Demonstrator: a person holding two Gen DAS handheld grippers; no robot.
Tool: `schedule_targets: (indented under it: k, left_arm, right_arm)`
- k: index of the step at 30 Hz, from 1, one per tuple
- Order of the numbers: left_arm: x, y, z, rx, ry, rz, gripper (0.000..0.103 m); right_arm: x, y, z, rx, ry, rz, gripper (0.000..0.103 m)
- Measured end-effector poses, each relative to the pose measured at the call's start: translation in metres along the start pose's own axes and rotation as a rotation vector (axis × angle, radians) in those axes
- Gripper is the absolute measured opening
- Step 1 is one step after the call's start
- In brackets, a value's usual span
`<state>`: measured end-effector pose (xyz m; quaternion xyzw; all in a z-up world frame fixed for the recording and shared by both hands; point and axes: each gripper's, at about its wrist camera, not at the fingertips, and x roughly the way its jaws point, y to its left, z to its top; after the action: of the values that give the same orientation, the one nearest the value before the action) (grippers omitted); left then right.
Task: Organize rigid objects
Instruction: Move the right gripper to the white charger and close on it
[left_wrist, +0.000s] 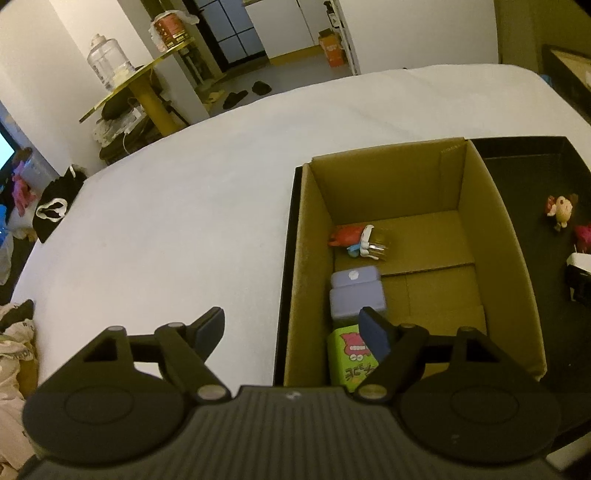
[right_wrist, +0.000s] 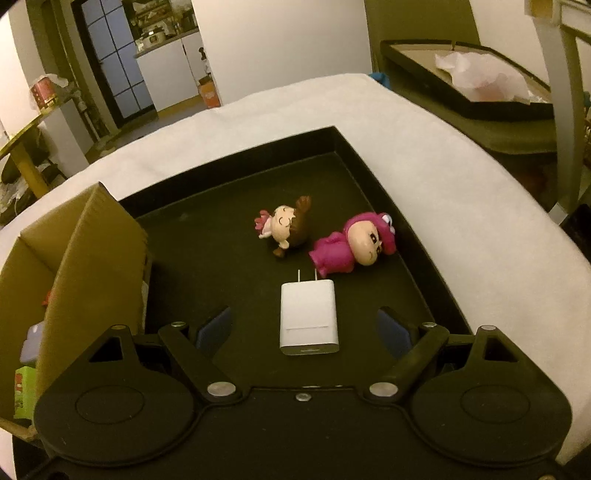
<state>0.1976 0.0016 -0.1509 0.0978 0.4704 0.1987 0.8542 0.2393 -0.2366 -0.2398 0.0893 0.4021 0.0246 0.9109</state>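
A cardboard box (left_wrist: 491, 206) stands in a black tray (left_wrist: 532, 155) on the white table. In the box lie a red toy with a small jar (left_wrist: 360, 240), a lavender box (left_wrist: 356, 293) and a green carton (left_wrist: 345, 363). My left gripper (left_wrist: 295, 328) is open and empty above the box's left wall. In the right wrist view a white charger (right_wrist: 308, 317) lies on the tray (right_wrist: 221, 206) between the open fingers of my right gripper (right_wrist: 304, 330). Beyond it lie a brown-haired figurine (right_wrist: 286, 229) and a pink figurine (right_wrist: 351, 247).
The cardboard box (right_wrist: 92, 243) stands left of the charger. The white table (left_wrist: 166, 206) spreads left of the tray. A yellow side table (left_wrist: 144, 81) with a glass jar stands beyond it. Another black tray (right_wrist: 469, 74) sits at the far right.
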Motion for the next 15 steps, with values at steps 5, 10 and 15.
schedule_targets:
  k: [5,10,15]
  left_arm:
    - [0.000,-0.008,0.003,0.015,0.008,0.020,0.079]
    - [0.001,-0.013,0.004,0.027,0.017,0.034,0.079]
    - [-0.002,-0.014,0.004,0.029,0.013,0.037,0.079]
  right_arm:
    - [0.010,-0.001,-0.001,-0.006,0.004,0.001,0.084]
    - [0.017,0.004,-0.003,-0.054,0.008,-0.023,0.051]
    - [0.010,0.001,-0.005,-0.047,0.024,0.032,0.036]
